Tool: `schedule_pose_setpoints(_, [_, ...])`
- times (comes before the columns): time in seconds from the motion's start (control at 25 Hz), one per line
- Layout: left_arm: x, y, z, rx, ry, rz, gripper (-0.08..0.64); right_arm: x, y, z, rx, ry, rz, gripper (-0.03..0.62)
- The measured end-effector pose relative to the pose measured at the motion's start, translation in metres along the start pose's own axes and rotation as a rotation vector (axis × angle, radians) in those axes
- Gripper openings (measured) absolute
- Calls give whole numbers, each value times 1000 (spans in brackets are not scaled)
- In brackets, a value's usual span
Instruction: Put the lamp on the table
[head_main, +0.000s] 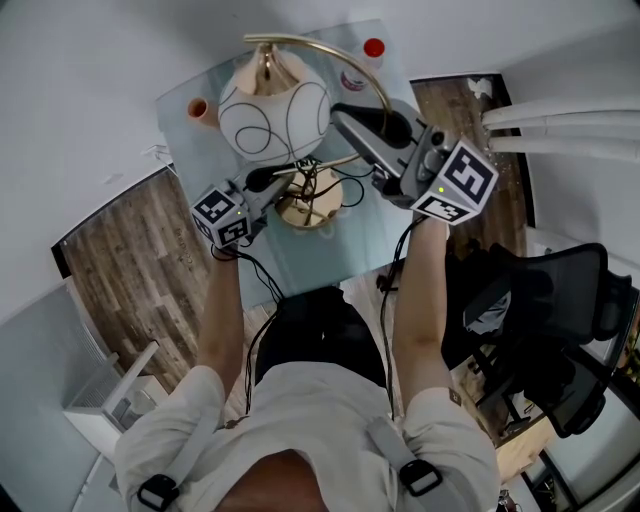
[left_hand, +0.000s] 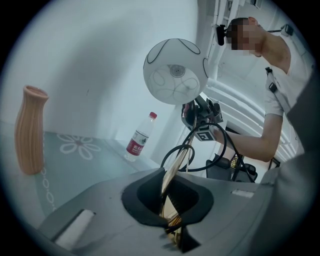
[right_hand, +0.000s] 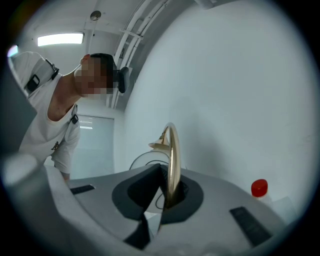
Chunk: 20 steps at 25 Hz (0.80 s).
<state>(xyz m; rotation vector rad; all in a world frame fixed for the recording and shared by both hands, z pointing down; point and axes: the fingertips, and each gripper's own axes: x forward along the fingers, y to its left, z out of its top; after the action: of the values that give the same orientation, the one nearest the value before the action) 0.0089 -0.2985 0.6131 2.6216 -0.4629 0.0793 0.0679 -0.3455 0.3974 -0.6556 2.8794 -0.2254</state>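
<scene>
The lamp has a white globe shade (head_main: 272, 118) with black line drawings, a curved gold arm (head_main: 330, 52) and a round gold base (head_main: 305, 210). The base hangs or sits over the near part of the pale glass table (head_main: 185, 140); I cannot tell whether it touches. My left gripper (head_main: 283, 180) is shut on the lower gold stem (left_hand: 175, 167), just above the base. My right gripper (head_main: 347, 118) is shut on the gold arm (right_hand: 172, 150) beside the shade. In the left gripper view the shade (left_hand: 175, 71) stands above the jaws (left_hand: 172, 210). The right gripper's jaws (right_hand: 167, 192) clamp the arm.
A ribbed orange vase (head_main: 198, 108) (left_hand: 30, 130) stands at the table's left, and a red-capped bottle (head_main: 373, 47) (left_hand: 140, 137) (right_hand: 259, 187) at its far right. A black cord (head_main: 345, 190) loops by the base. A black office chair (head_main: 560, 320) stands at the right on the wood floor.
</scene>
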Motion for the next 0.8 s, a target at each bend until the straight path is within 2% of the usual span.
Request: schedule_pose_setpoints(0.8, [4,4,-12,-10,20,9,11,-8,-4,-11,33,-5,-11,0])
